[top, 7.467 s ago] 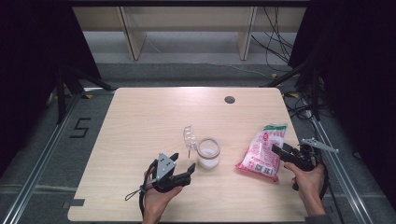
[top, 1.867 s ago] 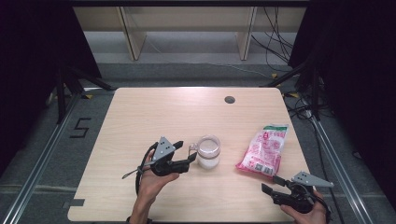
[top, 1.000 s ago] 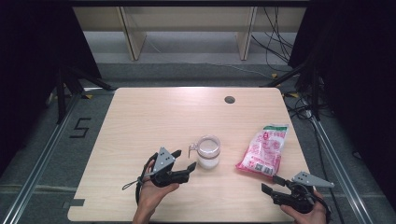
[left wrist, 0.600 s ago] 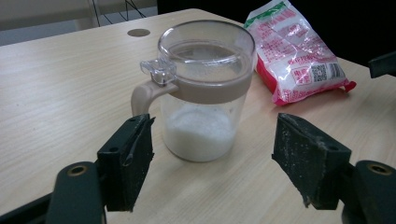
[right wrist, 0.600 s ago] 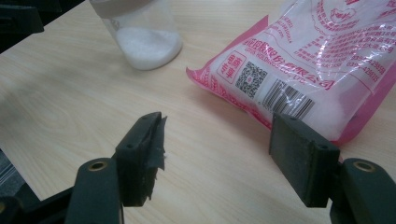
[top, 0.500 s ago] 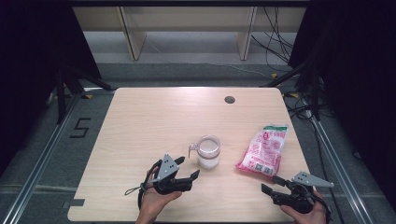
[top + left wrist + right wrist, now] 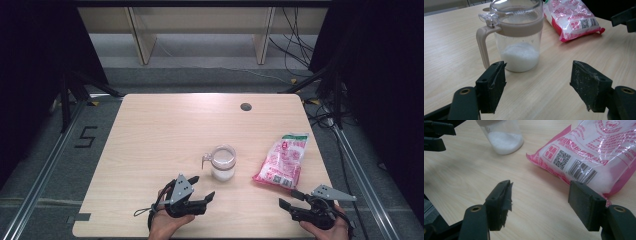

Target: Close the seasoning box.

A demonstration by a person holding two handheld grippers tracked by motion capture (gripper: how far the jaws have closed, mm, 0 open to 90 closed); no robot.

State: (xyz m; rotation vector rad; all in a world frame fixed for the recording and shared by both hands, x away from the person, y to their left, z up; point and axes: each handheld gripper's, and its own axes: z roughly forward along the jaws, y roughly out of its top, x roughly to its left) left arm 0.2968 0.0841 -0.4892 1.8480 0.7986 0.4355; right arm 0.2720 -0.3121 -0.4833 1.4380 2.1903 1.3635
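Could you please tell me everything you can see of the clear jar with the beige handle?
The jar is a clear, plastic-looking container with a beige collar, a beige handle down one side and a clear domed lid, which is shut. White granules fill roughly its bottom third. It stands upright on the wooden table, near the front middle, with nothing else touching it. The pink bag lies apart from it.

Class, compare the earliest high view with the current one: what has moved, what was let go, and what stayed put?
The right hand-held gripper let go of the bag and drew back to the near table edge, jaws open. The jug had its lid up; now it is shut, handle at its left. The left hand-held gripper pulled back toward the near edge, open. Jug and bag stayed in place.
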